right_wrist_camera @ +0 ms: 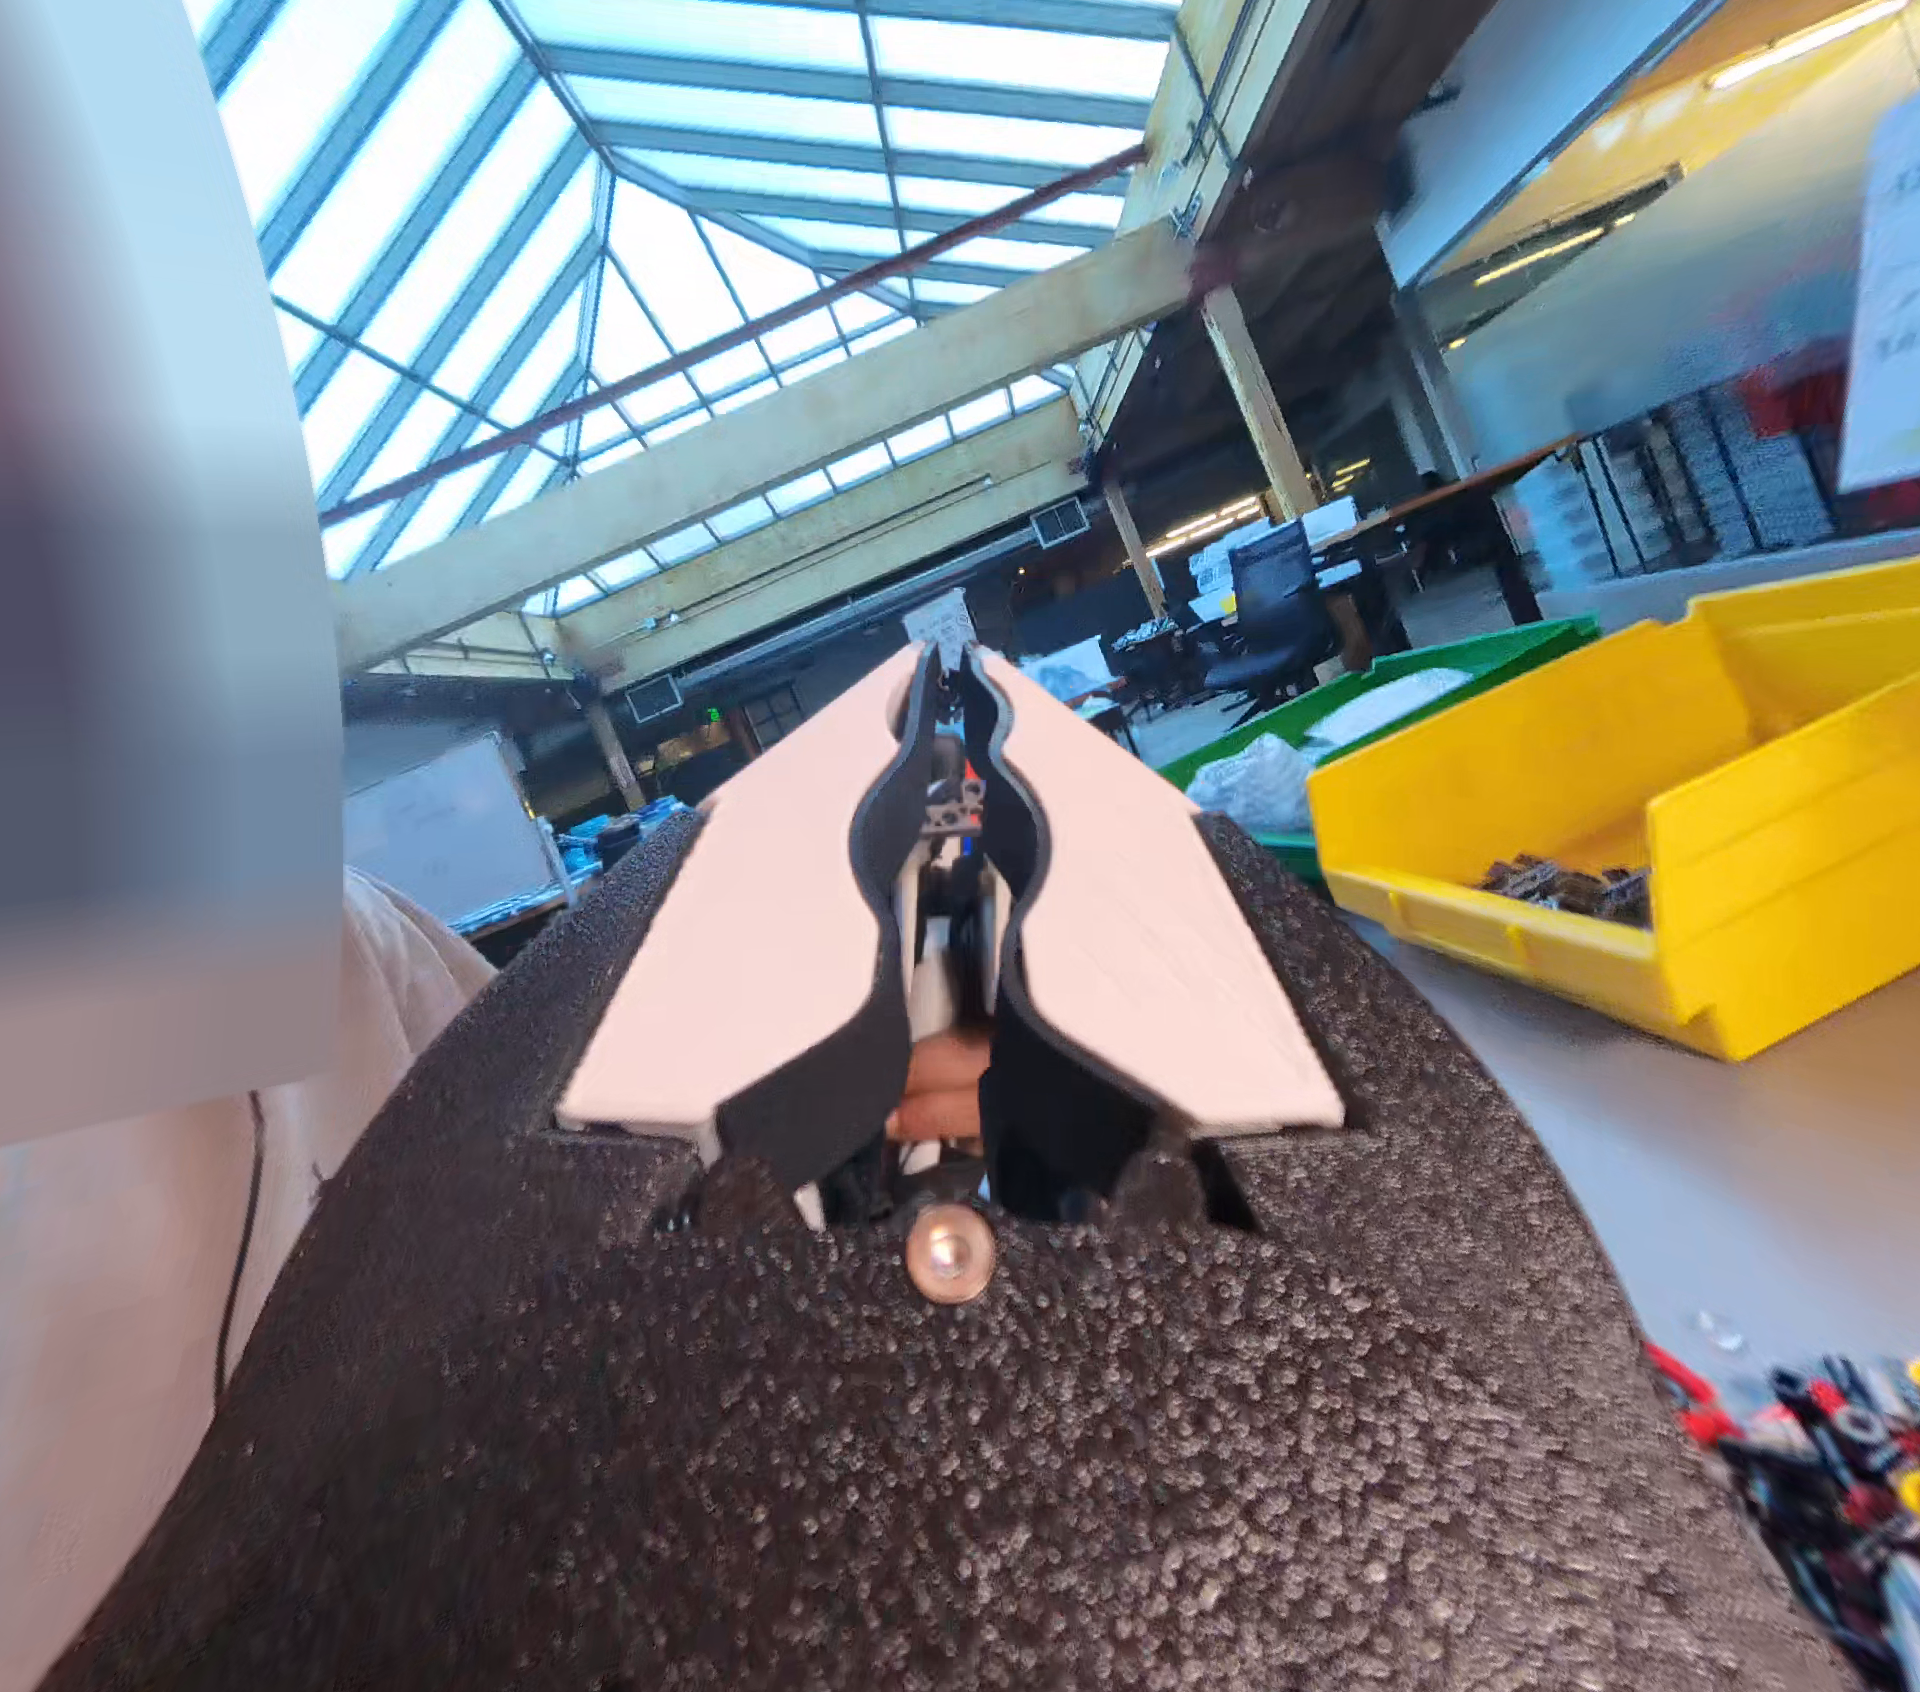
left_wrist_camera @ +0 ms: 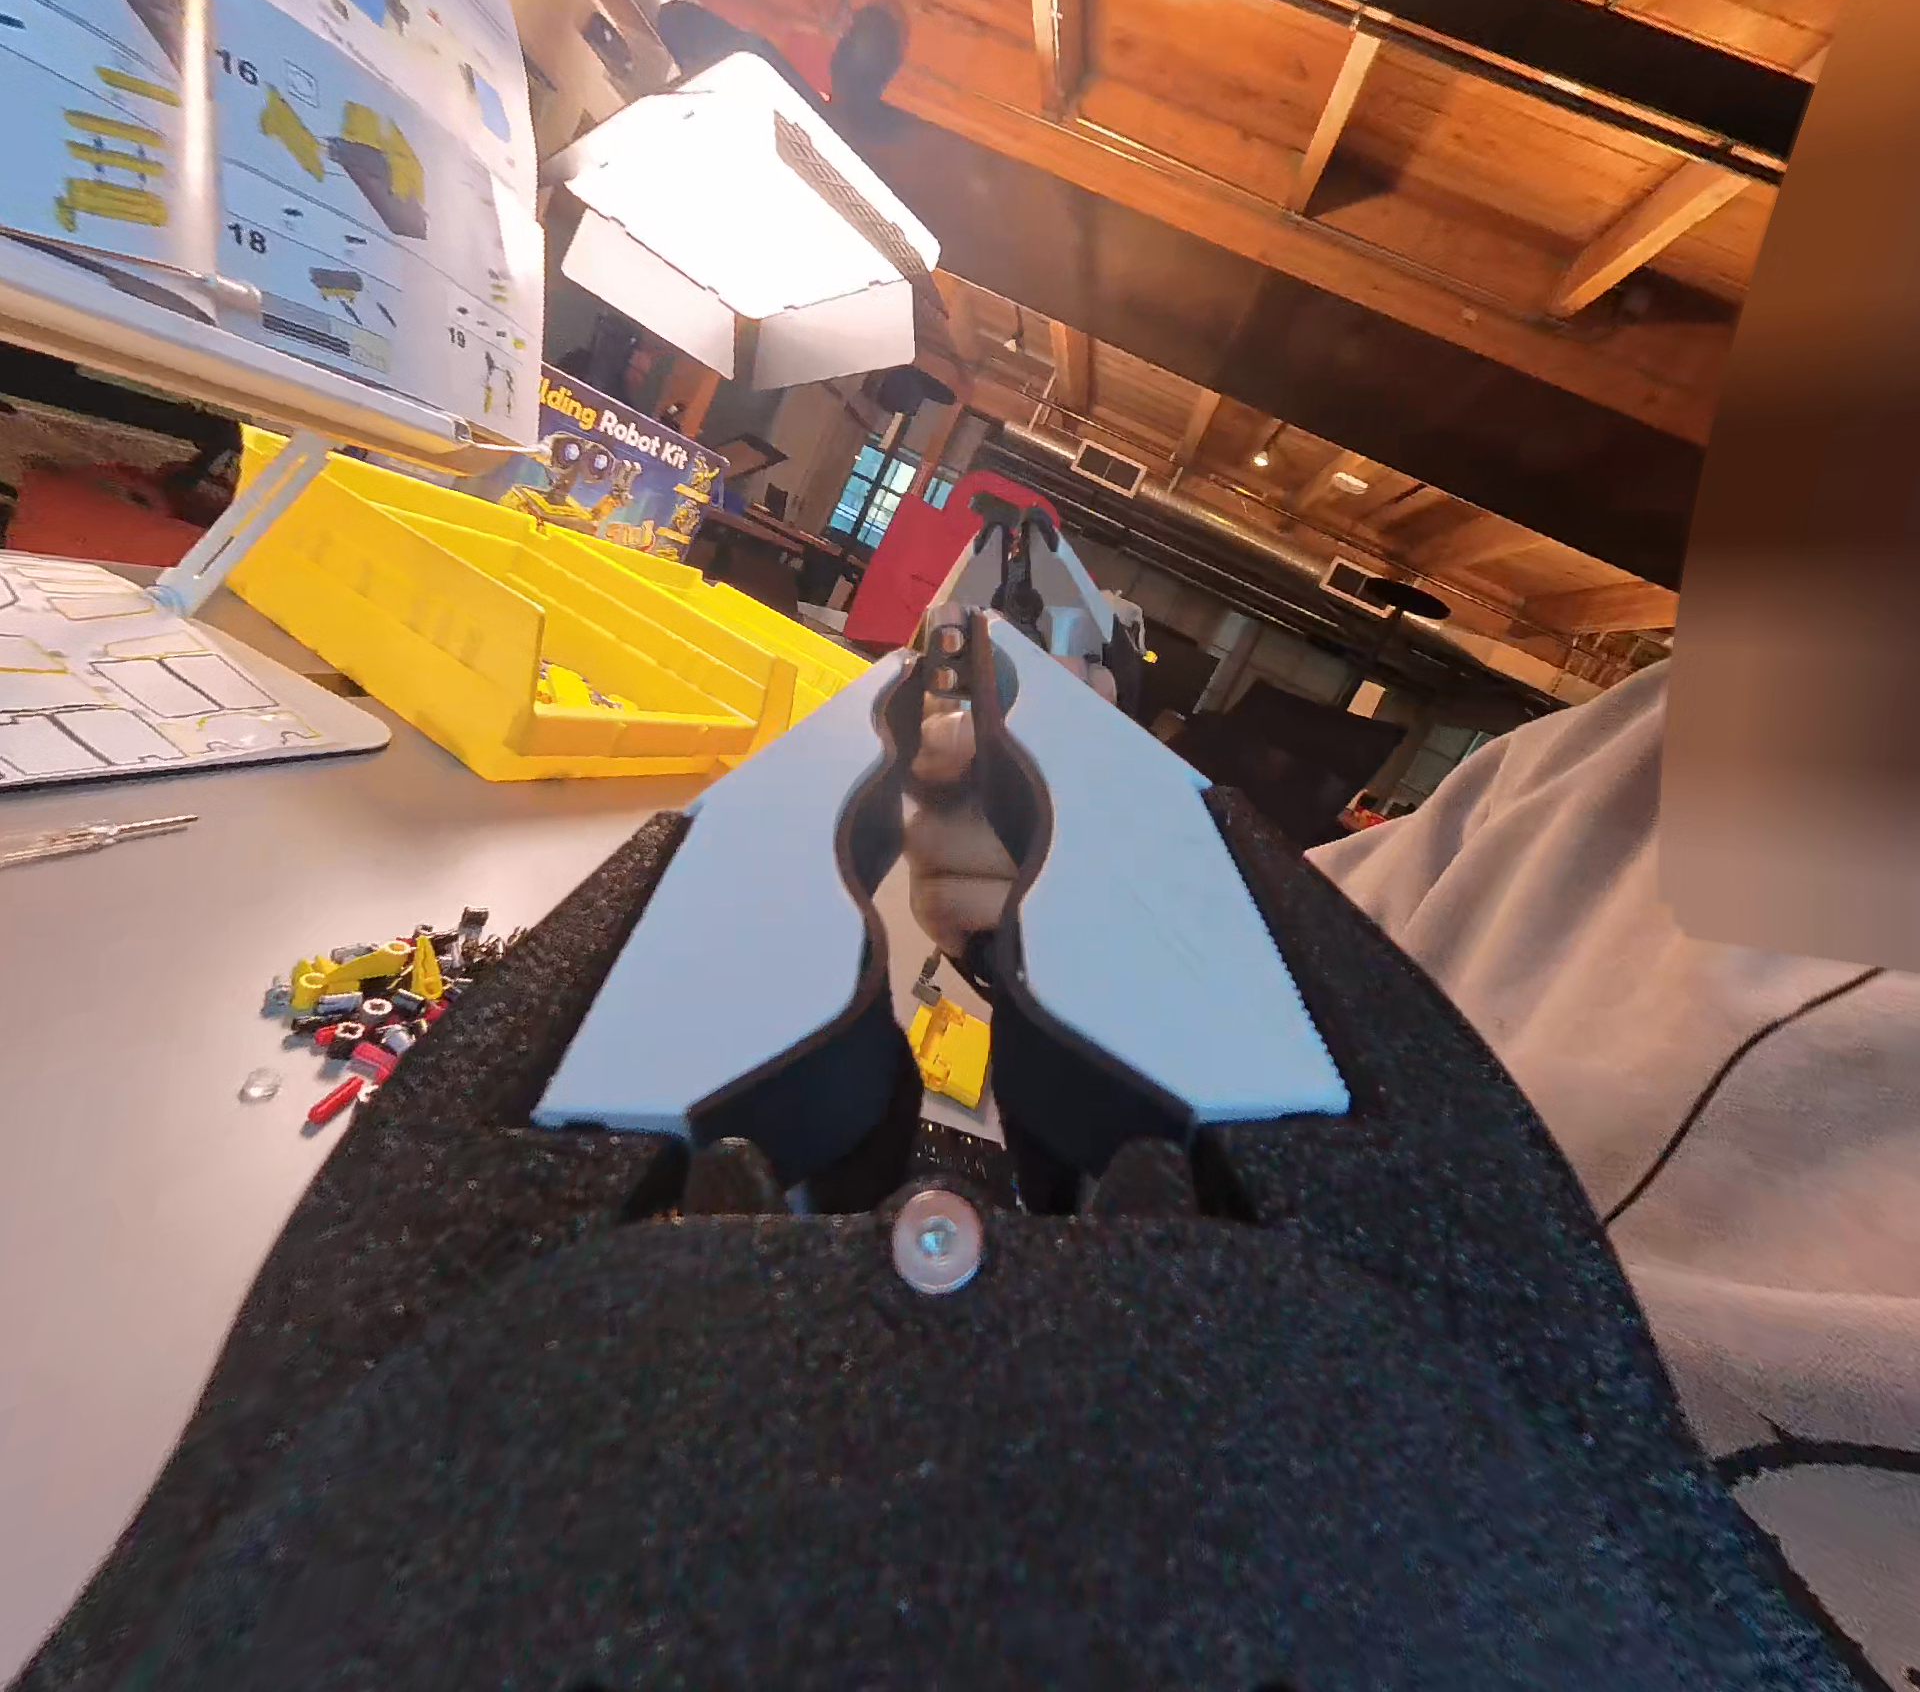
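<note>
My left gripper [left_wrist_camera: 961, 640] is shut on a small grey holed piece [left_wrist_camera: 943, 655], held up above the table. The right gripper [left_wrist_camera: 1006, 515] faces it just beyond, with a hand [left_wrist_camera: 951, 853] showing between my fingers. In the right wrist view my right gripper [right_wrist_camera: 945, 655] has its tips pressed nearly together. I cannot tell whether a tiny part sits between them. The left gripper's frame [right_wrist_camera: 951, 821] shows through the gap. A yellow block [left_wrist_camera: 951, 1055] lies on the grey table [left_wrist_camera: 208, 1227] under the left gripper.
A pile of small red, black and yellow parts [left_wrist_camera: 379, 1008] [right_wrist_camera: 1839, 1455] lies on the table. Yellow bins [left_wrist_camera: 499, 634] [right_wrist_camera: 1621, 811] and a green bin [right_wrist_camera: 1455, 666] stand behind. An instruction booklet on a stand [left_wrist_camera: 260, 115], a kit box [left_wrist_camera: 634, 468] and a printed mat [left_wrist_camera: 156, 697] are at the left. About 9 centimetres separates my left fingertips from my right.
</note>
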